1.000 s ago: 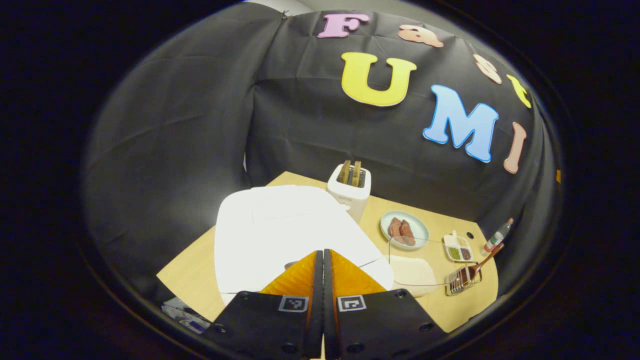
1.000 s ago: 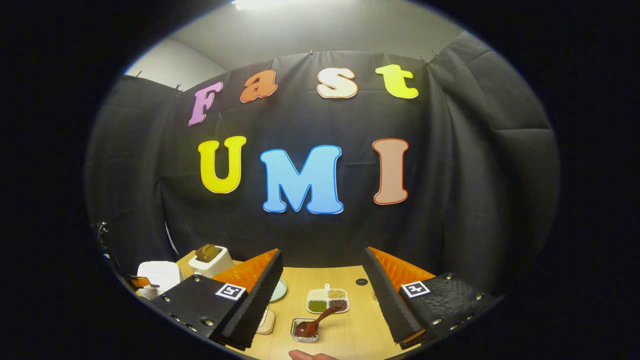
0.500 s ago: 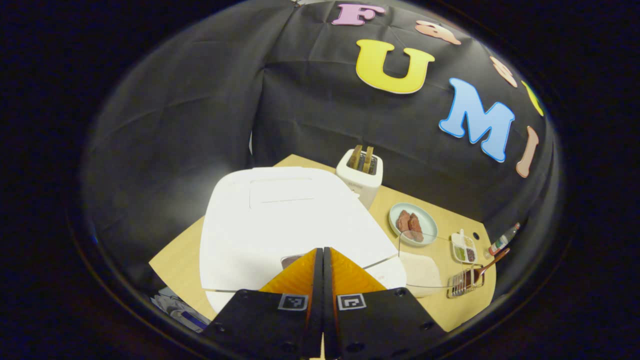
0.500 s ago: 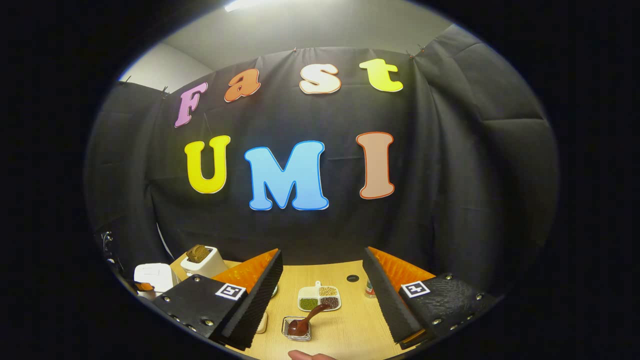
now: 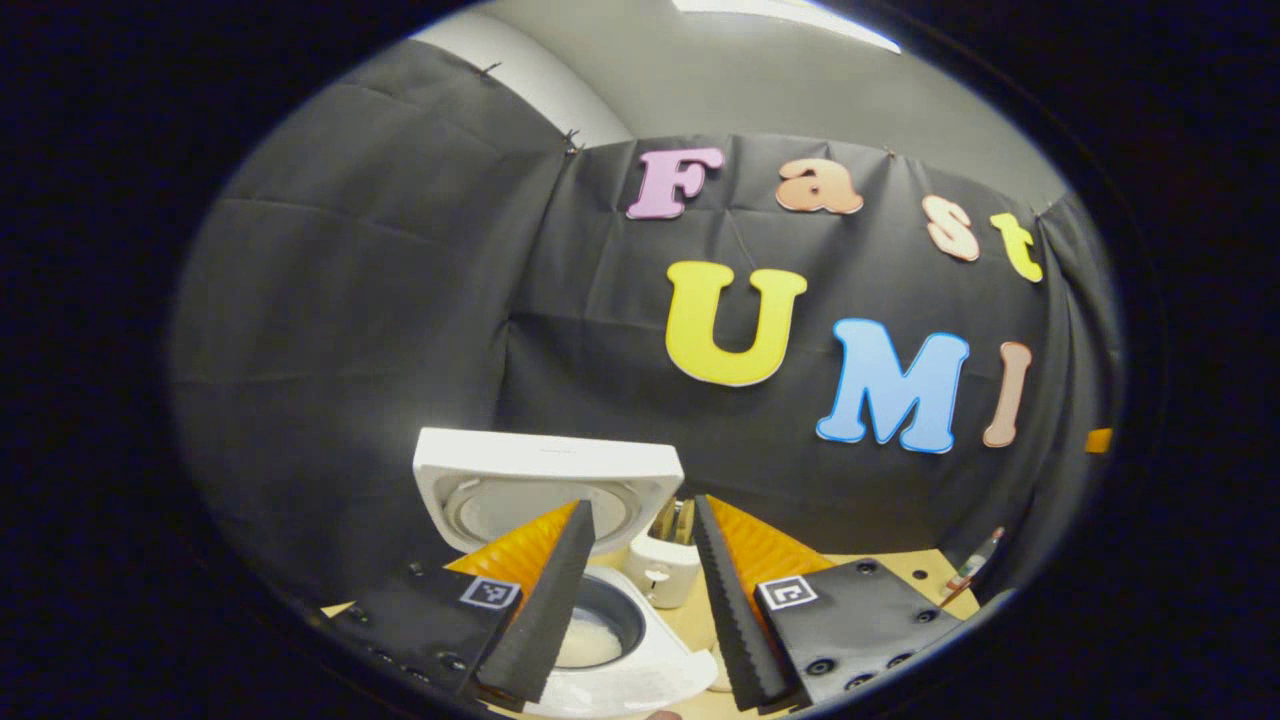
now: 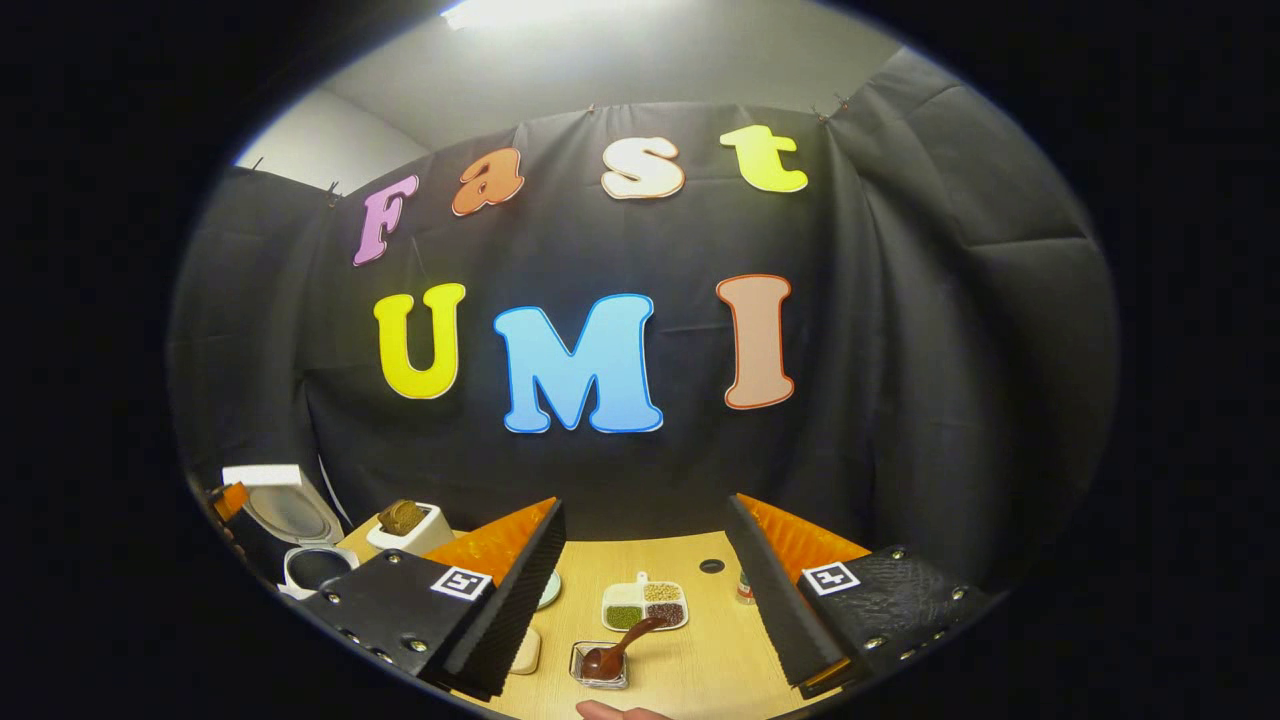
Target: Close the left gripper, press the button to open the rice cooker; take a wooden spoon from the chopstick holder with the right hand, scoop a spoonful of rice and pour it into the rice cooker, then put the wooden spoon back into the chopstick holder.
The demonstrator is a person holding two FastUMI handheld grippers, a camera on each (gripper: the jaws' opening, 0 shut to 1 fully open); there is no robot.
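Black cloth hangs behind a light wooden table [image 6: 690, 655]. On it stands the white rice cooker [image 5: 610, 640], with its lid [image 5: 545, 490] standing straight up and the pot open. The left gripper [image 5: 640, 600] hangs just in front of it with its two fingers spread apart, holding nothing. The right gripper [image 6: 645, 590] is also spread wide and empty, up above the table. Between its fingers, lower down, the wooden spoon [image 6: 620, 650] leans in the little chopstick holder [image 6: 600, 665], near a divided dish of beans [image 6: 645, 605].

What could go wrong? The spoon handle is thin and tilted, so the right fingers may pinch it crooked and it could twist or slip. The holder looks small and light, so it might lift or tip with the spoon.

A second ago the lid was down and the left fingers were pressed together over the cooker. Now the lid is up and those fingers are apart. The right gripper has hardly moved.
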